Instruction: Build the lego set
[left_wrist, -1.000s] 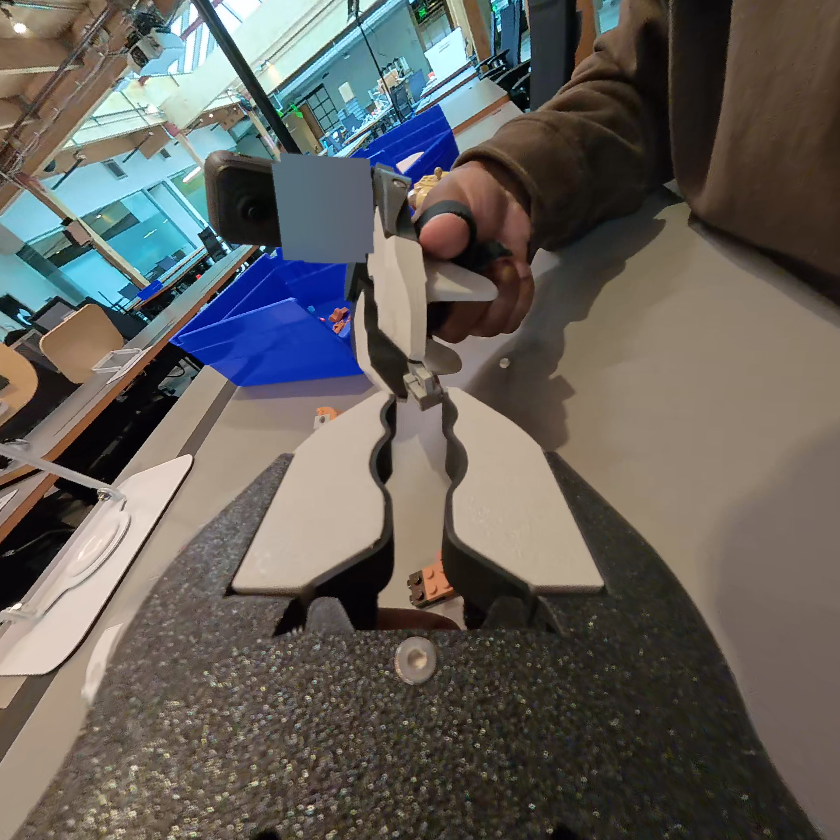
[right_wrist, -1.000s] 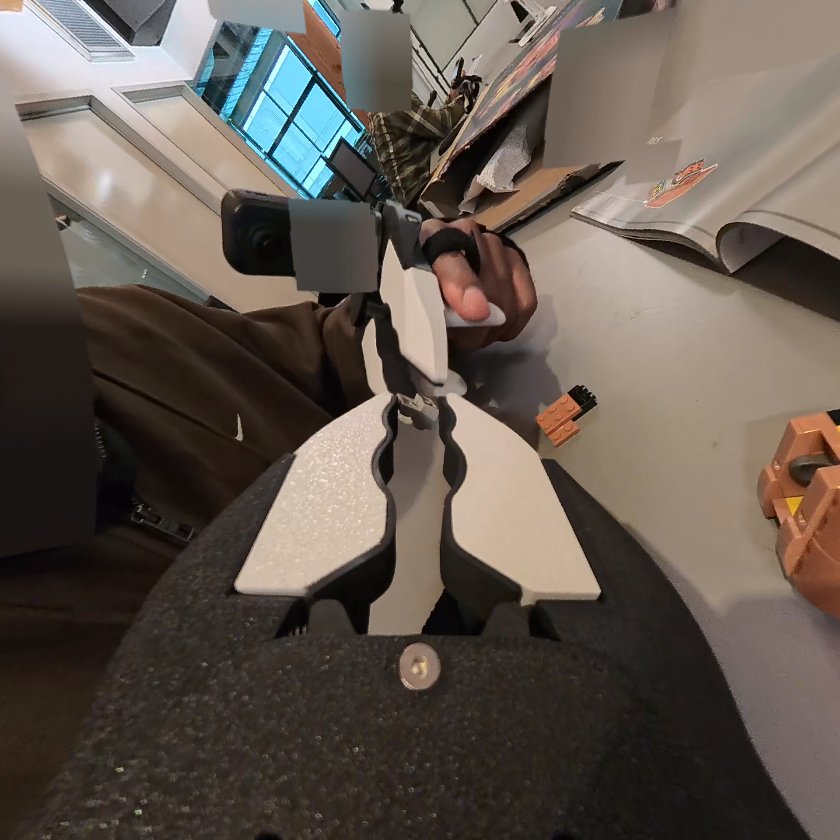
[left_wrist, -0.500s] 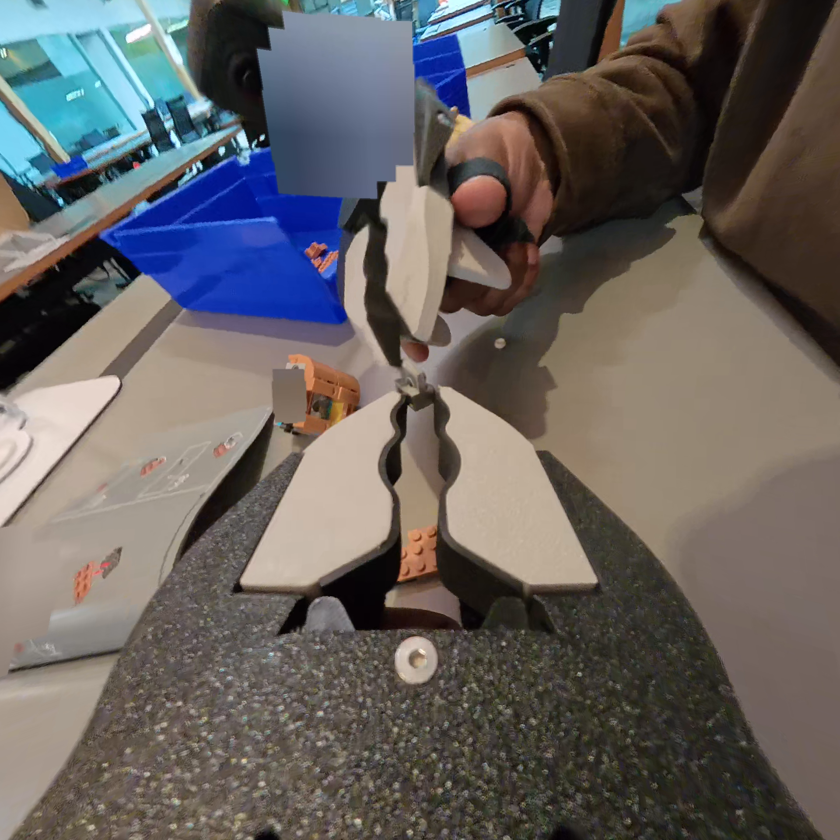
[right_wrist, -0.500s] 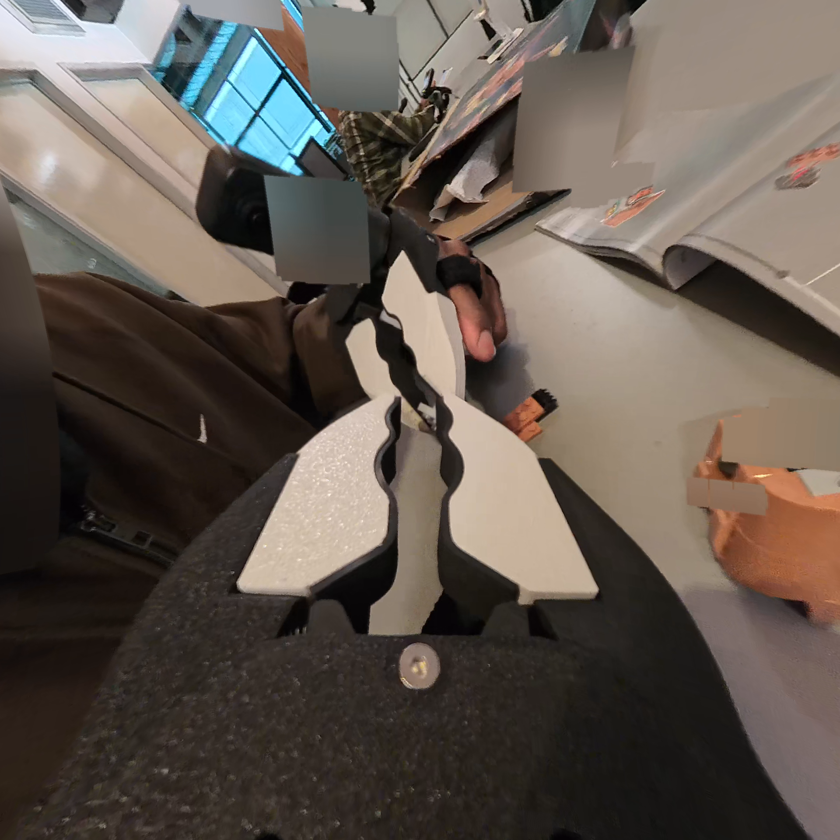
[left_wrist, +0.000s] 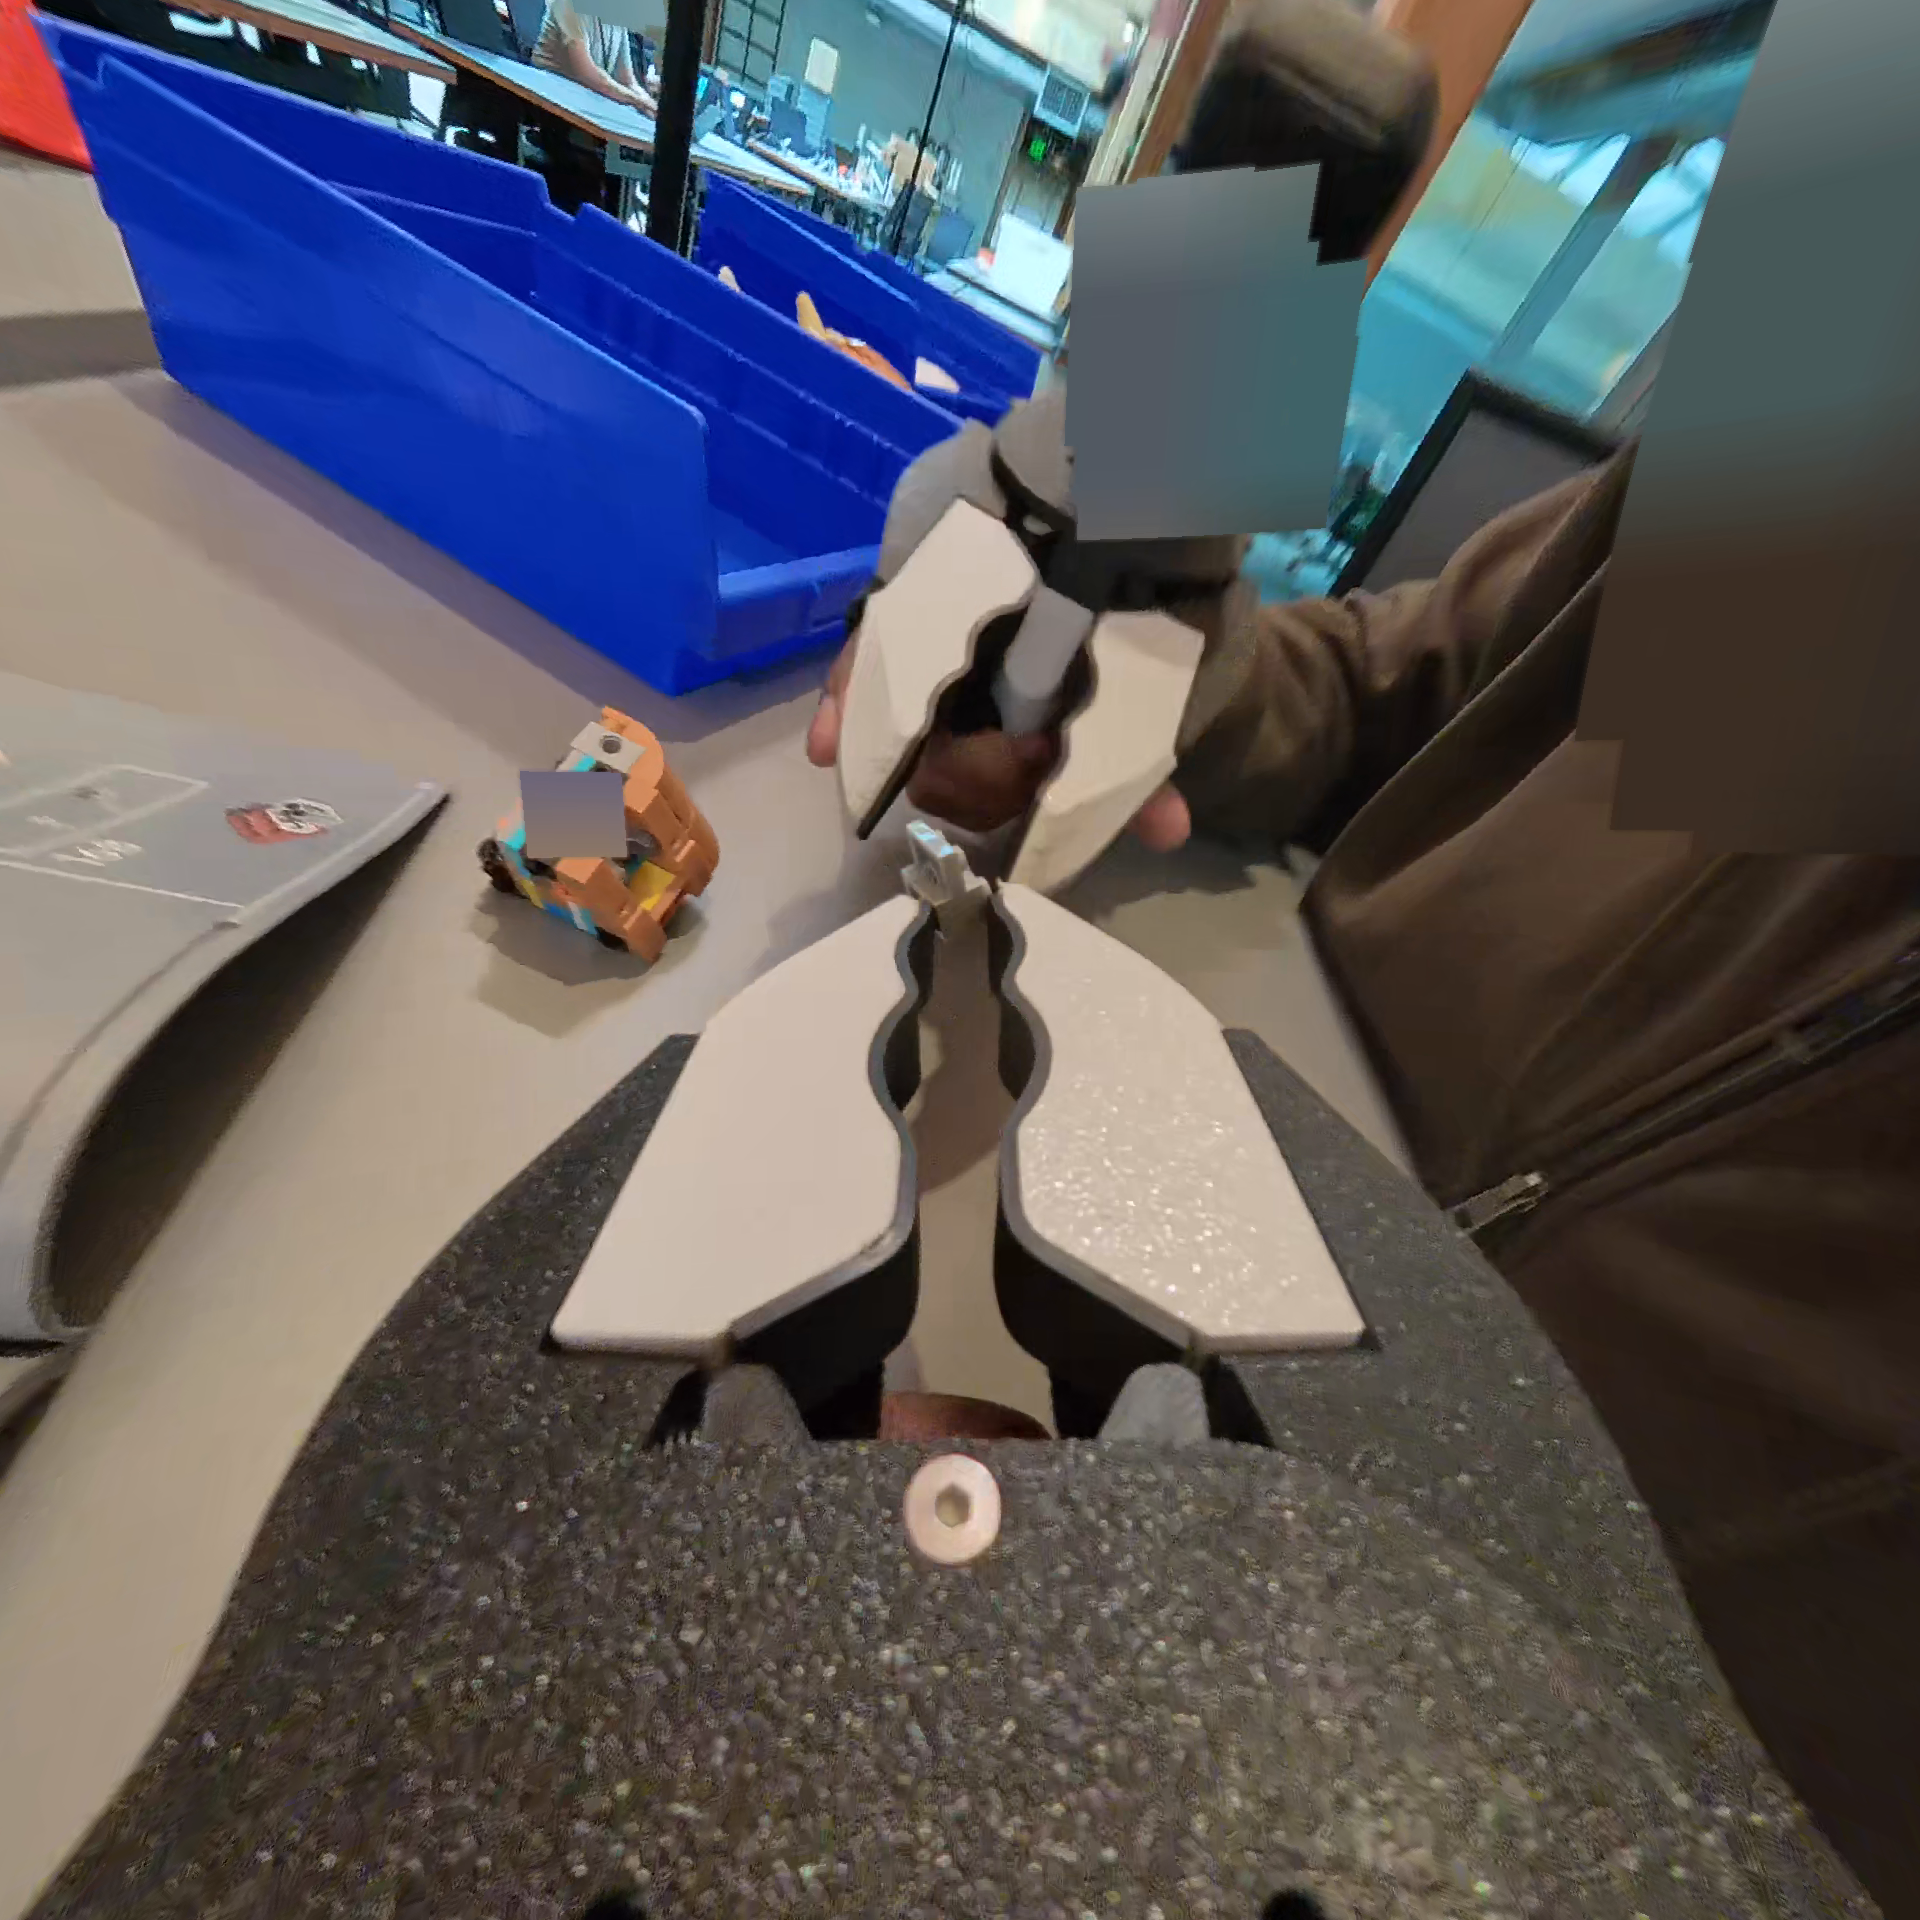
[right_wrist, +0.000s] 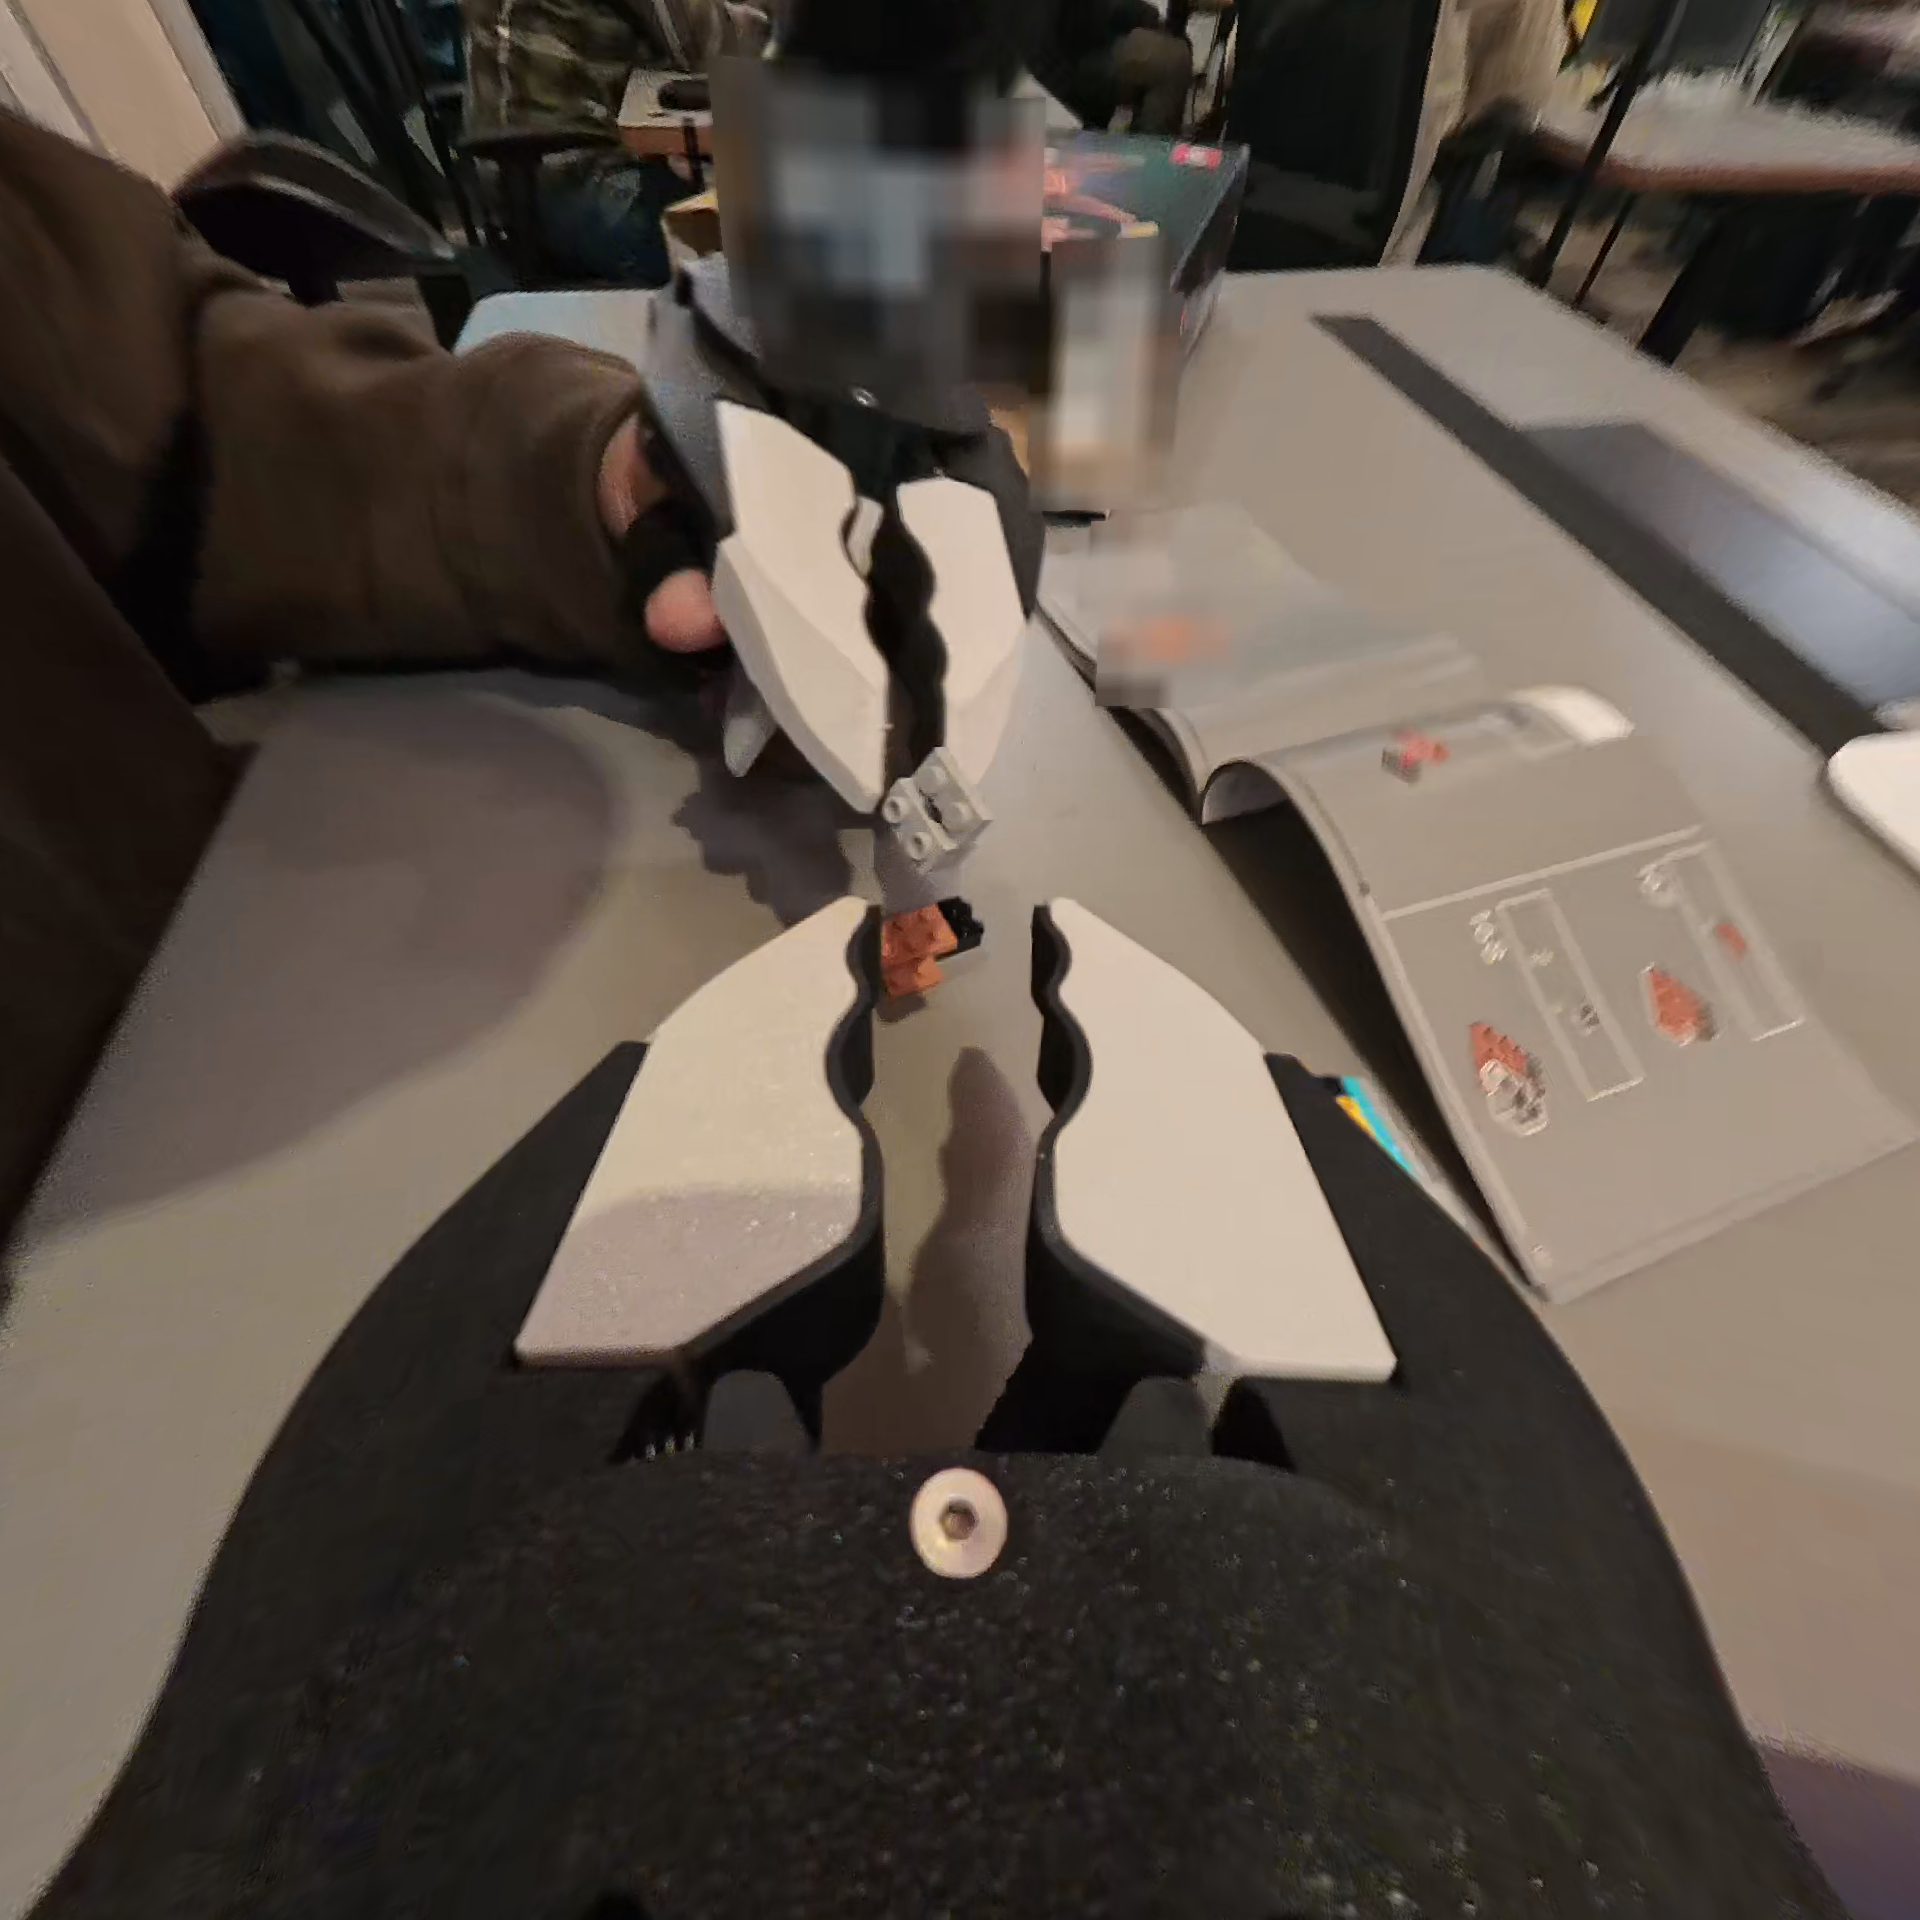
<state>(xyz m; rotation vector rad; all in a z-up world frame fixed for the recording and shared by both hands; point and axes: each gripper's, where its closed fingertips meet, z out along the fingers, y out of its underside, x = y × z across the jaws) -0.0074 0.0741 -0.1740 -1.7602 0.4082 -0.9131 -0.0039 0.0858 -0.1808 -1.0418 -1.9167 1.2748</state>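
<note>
My left gripper (left_wrist: 956, 906) is shut on a small grey lego piece (left_wrist: 938, 868) and holds it above the table. In the right wrist view the left gripper (right_wrist: 930, 795) hangs tips down with the grey piece (right_wrist: 935, 816) at its tips. My right gripper (right_wrist: 951, 914) is open and empty, just short of that piece. One of its fingers (left_wrist: 925, 644) shows beyond the piece in the left wrist view. A small orange and black lego part (right_wrist: 920, 948) lies on the table between my right fingertips. A partly built orange lego model (left_wrist: 603, 842) stands on the table to the left.
An open instruction booklet (right_wrist: 1538, 935) lies to the right of my right gripper and also shows in the left wrist view (left_wrist: 156, 831). Blue bins (left_wrist: 436, 395) stand at the back. A lego box (right_wrist: 1143, 208) is at the far edge. A person's brown sleeve (left_wrist: 1455, 644) is close. Both grippers' tips are close together, under 4 cm apart.
Both grippers were shut on the grey piece. Now my right gripper has opened and drawn back, and only the left holds it. Both views have swung round toward the table.
</note>
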